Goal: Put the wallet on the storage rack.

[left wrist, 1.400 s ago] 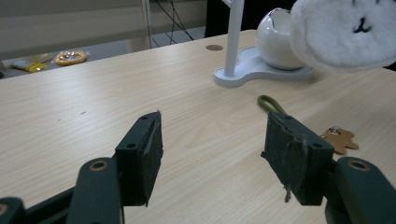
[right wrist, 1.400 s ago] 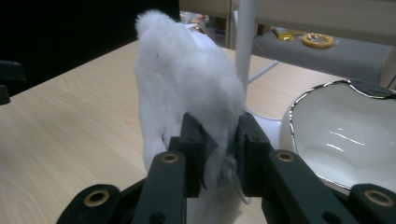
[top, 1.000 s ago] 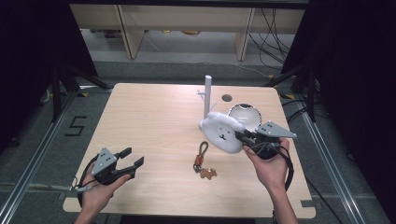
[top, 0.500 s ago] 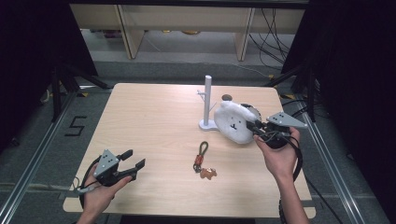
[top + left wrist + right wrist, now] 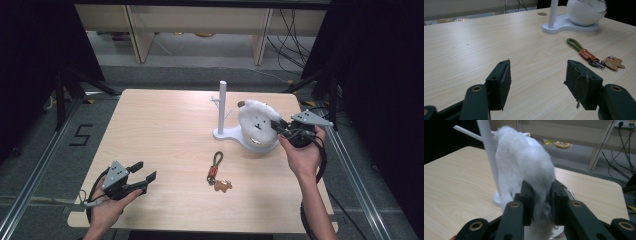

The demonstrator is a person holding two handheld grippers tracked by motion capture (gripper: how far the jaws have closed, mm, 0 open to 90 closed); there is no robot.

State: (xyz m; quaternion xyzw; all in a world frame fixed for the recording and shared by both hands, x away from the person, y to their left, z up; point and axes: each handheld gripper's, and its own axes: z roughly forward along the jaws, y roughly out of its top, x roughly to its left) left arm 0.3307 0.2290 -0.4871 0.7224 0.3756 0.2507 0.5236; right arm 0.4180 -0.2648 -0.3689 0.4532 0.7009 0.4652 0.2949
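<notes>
— Where's the plush now?

— Clamped in my right hand-held gripper [image 5: 281, 131]. Its jaws pinch the white plush toy [image 5: 256, 124] by a fold of fur, and I've carried it back from mid-tabletop [image 5: 165, 135] to the white bowl [image 5: 586, 11] on the stand [image 5: 223, 112]. A second ago it hung nearer the keychain [image 5: 217, 174].

— So is it down?

— It sits over the bowl, beside the post; I'd judge it's nearly placed, with the release yet to come.

— And your other hand?

— My left hand-held gripper [image 5: 141, 178] rests at the near-left edge, jaws spread, holding nothing.
</notes>
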